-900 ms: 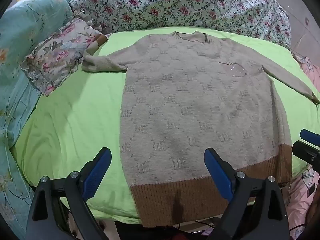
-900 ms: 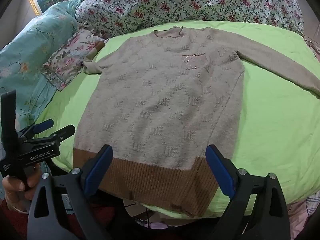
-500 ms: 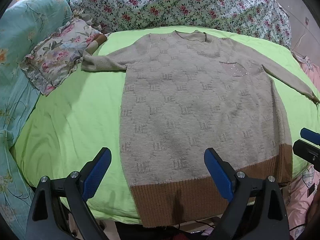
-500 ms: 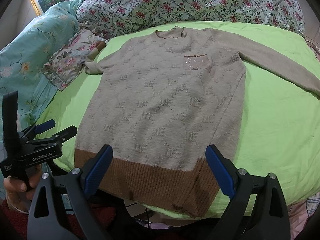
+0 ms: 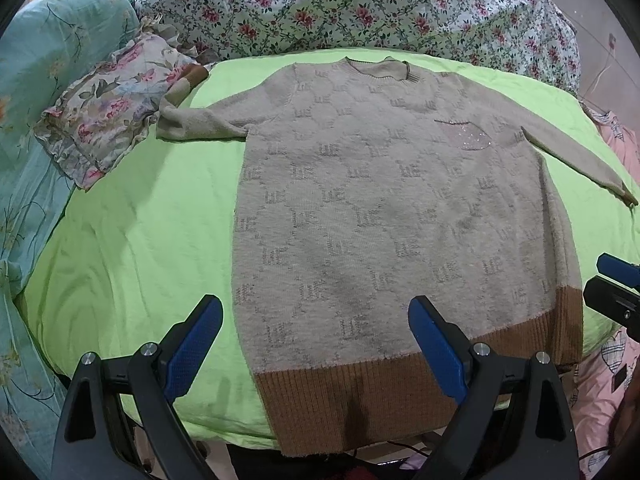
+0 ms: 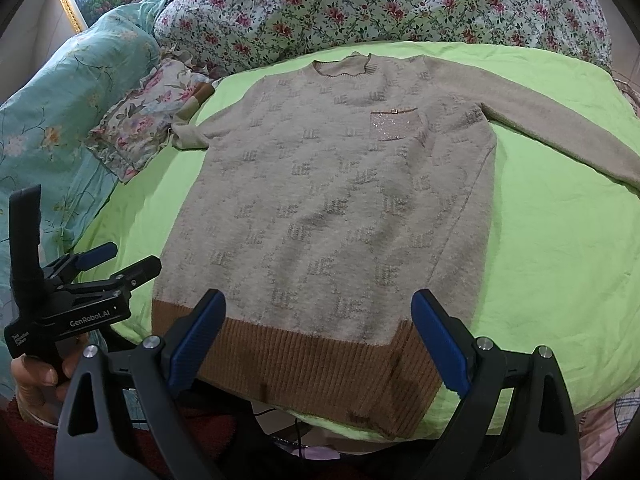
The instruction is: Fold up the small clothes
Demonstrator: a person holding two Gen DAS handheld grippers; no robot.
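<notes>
A beige knit sweater with a brown ribbed hem and a glittery chest pocket lies flat, front up, on a green sheet; it also shows in the right wrist view. Its left sleeve end bends up onto a floral pillow. Its right sleeve stretches out toward the right edge. My left gripper is open and empty above the hem's left part. My right gripper is open and empty above the hem. Each gripper appears at the edge of the other's view: the right one and the left one.
The green sheet covers the bed. A small floral pillow lies at the far left. A rose-patterned quilt is heaped along the back. A teal floral cover lies on the left. Pink fabric hangs at the right.
Both views have shifted very slightly; the sweater lies as before and both grippers stay open.
</notes>
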